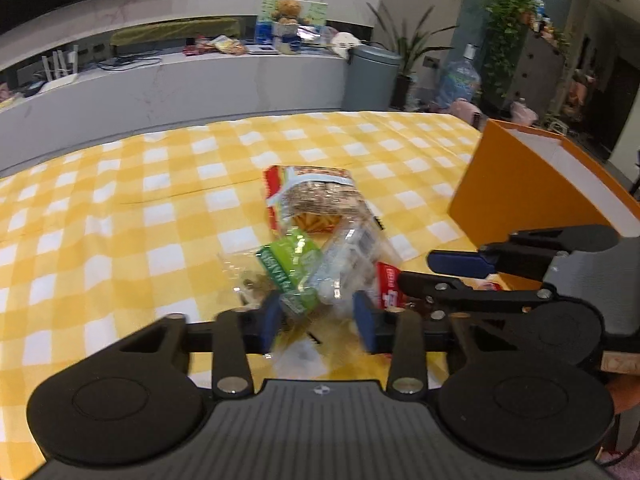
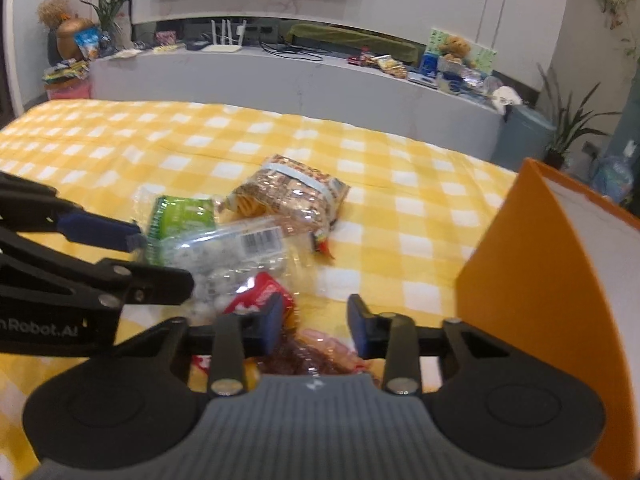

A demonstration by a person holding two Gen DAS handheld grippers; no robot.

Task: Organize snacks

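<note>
A pile of snacks lies on the yellow checked tablecloth. It holds a brown and red cracker bag, a green packet, a clear bag and a red packet. My left gripper is open, its blue pads either side of the green packet and clear bag. My right gripper is open over the red packet and a reddish clear pack. The cracker bag, green packet and clear bag also show in the right wrist view.
An orange box with a white inside stands at the right of the table, close to my right gripper. Behind the table run a grey counter with clutter, a grey bin and plants.
</note>
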